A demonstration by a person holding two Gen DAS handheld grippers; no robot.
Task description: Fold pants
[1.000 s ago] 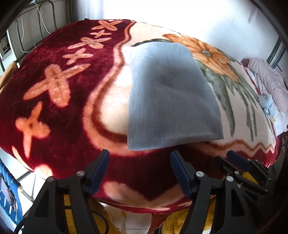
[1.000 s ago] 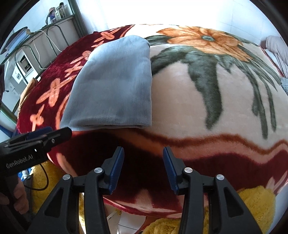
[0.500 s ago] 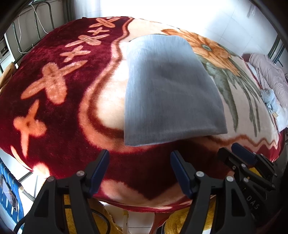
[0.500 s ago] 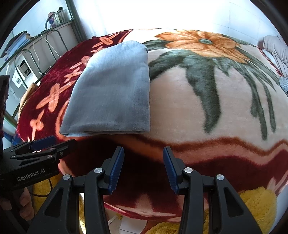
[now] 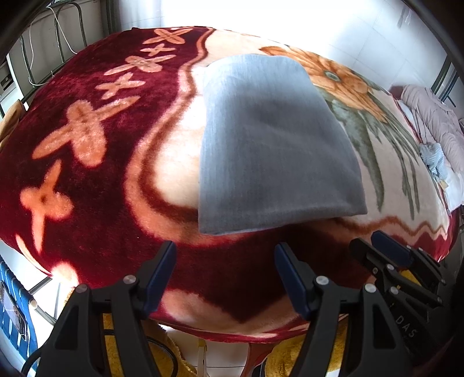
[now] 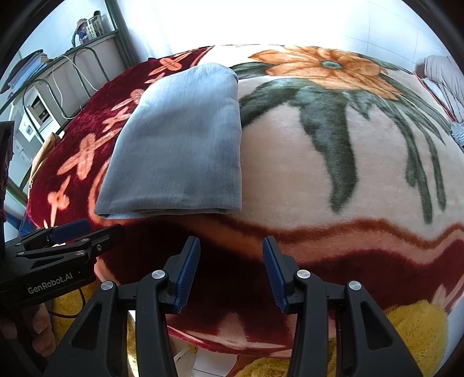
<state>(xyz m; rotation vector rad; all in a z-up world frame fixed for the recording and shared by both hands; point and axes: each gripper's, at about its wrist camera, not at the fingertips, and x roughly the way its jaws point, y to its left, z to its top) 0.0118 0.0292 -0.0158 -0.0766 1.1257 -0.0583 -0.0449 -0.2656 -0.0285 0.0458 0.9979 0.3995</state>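
Both tools hover level at the near edge of the floral blanket (image 5: 87,203): the left gripper (image 5: 224,274) gapes wide and empty, the right gripper (image 6: 231,268) parted less, also empty. Just beyond lie the folded grey pants (image 6: 179,145), untouched.

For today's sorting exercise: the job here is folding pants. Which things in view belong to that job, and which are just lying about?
Belong to the job:
- folded grey pants
- floral blanket they lie on
- left gripper, open, empty
- right gripper, open, empty

Just lying about:
- pink garment at the far right
- small striped cloth beside it
- shelf with bottles
- yellow fleece below the blanket edge
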